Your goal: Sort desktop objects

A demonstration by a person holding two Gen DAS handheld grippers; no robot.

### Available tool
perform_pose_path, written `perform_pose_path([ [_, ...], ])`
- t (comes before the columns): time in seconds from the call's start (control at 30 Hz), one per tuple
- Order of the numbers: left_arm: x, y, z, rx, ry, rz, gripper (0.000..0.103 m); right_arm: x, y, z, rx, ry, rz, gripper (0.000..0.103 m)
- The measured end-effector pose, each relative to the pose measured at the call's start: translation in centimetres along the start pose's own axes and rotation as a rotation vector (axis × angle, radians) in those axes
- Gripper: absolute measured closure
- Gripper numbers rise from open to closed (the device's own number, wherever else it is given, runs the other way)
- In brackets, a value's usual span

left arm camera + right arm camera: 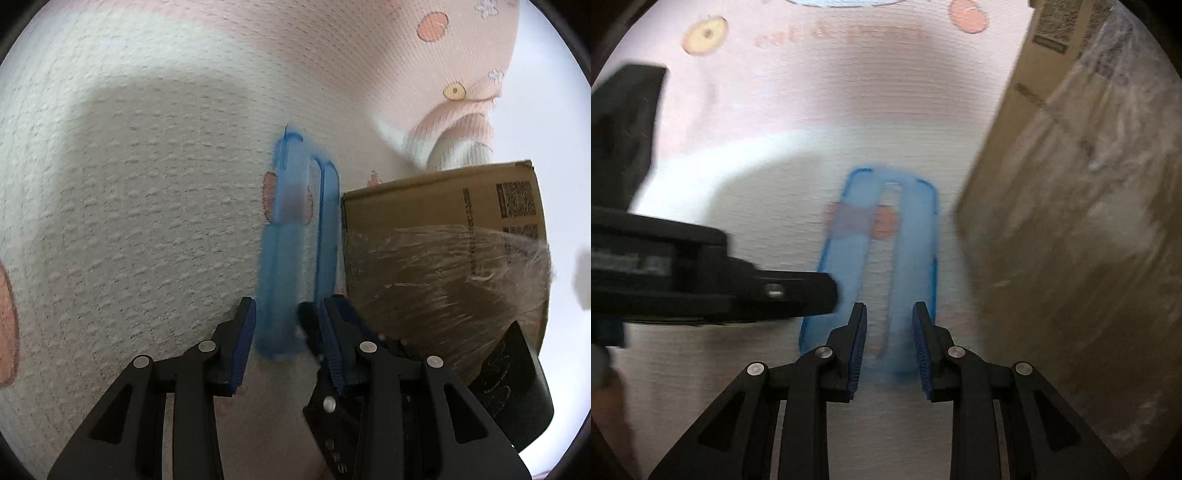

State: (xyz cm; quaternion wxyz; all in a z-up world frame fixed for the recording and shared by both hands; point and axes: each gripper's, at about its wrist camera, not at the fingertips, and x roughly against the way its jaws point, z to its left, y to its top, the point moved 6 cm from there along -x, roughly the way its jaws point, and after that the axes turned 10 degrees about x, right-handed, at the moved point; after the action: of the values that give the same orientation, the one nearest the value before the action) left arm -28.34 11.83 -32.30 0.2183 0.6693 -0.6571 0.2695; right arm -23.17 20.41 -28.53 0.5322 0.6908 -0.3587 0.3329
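A translucent blue phone case point(282, 240) with a long slot lies on the printed cloth point(147, 184), close to the cardboard box point(436, 206). It looks smeared while the cloth around it is sharp. My left gripper point(288, 314) stands half open over the case's near end. The left strip is between its pads, with a dark gap at the right pad. In the right wrist view the case point(849, 229) stretches away from my right gripper point(890, 314), which is open over the slot and right strip. A finger point(798, 291) of the left gripper reaches in to the case's left edge.
The cardboard box point(1071, 221), partly wrapped in clear film, stands just to the right of the case and walls off that side. The cloth point(812, 110) is pink and white with small printed shapes. The right gripper's black body point(517, 376) shows at the lower right.
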Motion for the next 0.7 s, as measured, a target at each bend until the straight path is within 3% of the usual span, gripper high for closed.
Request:
perform_pose_path([
  [0.13,1.3,-0.2,1.1,0.044,0.011,-0.01,0.065,0.4,0.0,0.7,0.005,0.073,-0.021,0.08],
  [0.23,3.0,-0.3,2.2,0.099,0.013,-0.041,0.071,0.9,-0.6,1.0,-0.076,0.239,-0.05,0.08],
  [0.33,4.0,-0.7,3.1,0.126,0.061,-0.044,0.077,0.3,-1.1,2.7,-0.131,0.43,-0.016,0.077],
  [0.47,4.6,-1.0,2.7,0.08,0.094,-0.067,0.077,0.9,-1.2,3.6,-0.078,0.393,-0.03,0.076],
  [0.6,4.7,-1.1,1.8,0.009,0.138,-0.084,0.077,1.2,-2.0,3.1,-0.16,0.474,-0.002,0.076],
  [0.7,4.4,-1.1,2.0,0.021,0.134,-0.069,0.077,1.2,-2.4,2.7,-0.162,0.461,-0.007,0.076],
])
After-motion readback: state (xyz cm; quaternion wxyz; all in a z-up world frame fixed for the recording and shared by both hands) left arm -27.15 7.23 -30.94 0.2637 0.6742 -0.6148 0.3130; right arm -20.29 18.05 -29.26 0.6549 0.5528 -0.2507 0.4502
